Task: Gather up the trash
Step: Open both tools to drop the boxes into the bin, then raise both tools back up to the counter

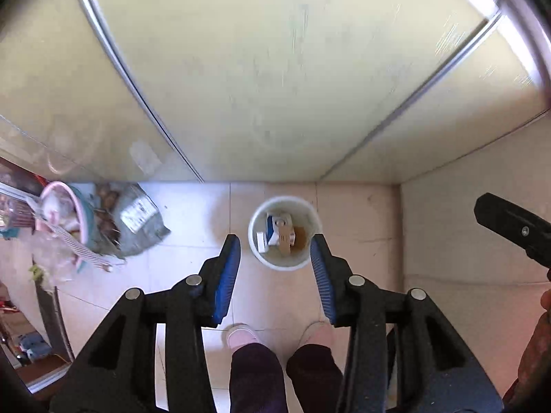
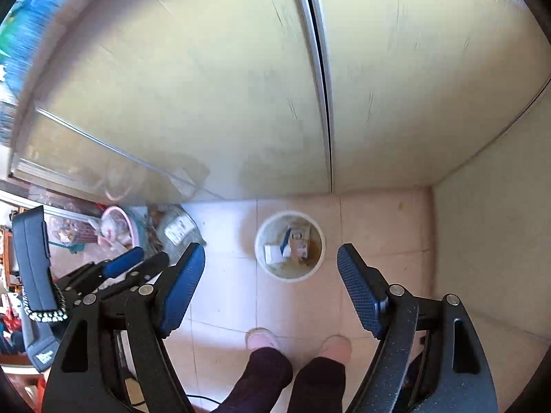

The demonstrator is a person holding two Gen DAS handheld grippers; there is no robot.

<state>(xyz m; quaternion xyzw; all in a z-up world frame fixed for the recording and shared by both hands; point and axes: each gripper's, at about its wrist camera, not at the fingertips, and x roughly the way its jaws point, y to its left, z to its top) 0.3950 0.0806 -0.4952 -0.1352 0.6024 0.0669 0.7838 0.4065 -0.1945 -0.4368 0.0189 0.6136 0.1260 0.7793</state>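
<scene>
Left of the white bin [image 1: 283, 233]: pink basin [image 1: 65, 213] and clear bag [image 1: 137, 220] heaped on the tiled floor [image 1: 193, 275]. Centre: bin upright against the pale cabinet doors [image 1: 275, 86], containing cartons [image 1: 279, 230]. Above it, left gripper [image 1: 275, 246], jaws partly apart, empty. Right gripper [image 2: 272, 258], jaws wide apart, empty. Below bin: pink slippers [image 1: 242, 335].

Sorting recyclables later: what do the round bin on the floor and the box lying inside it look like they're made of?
The bin looks like smooth white plastic: thin even rim, slight sheen. The box inside seems printed cardboard, blue and white, with a brown unprinted flap showing; coated carton is possible. The blur leaves both uncertain.
</scene>
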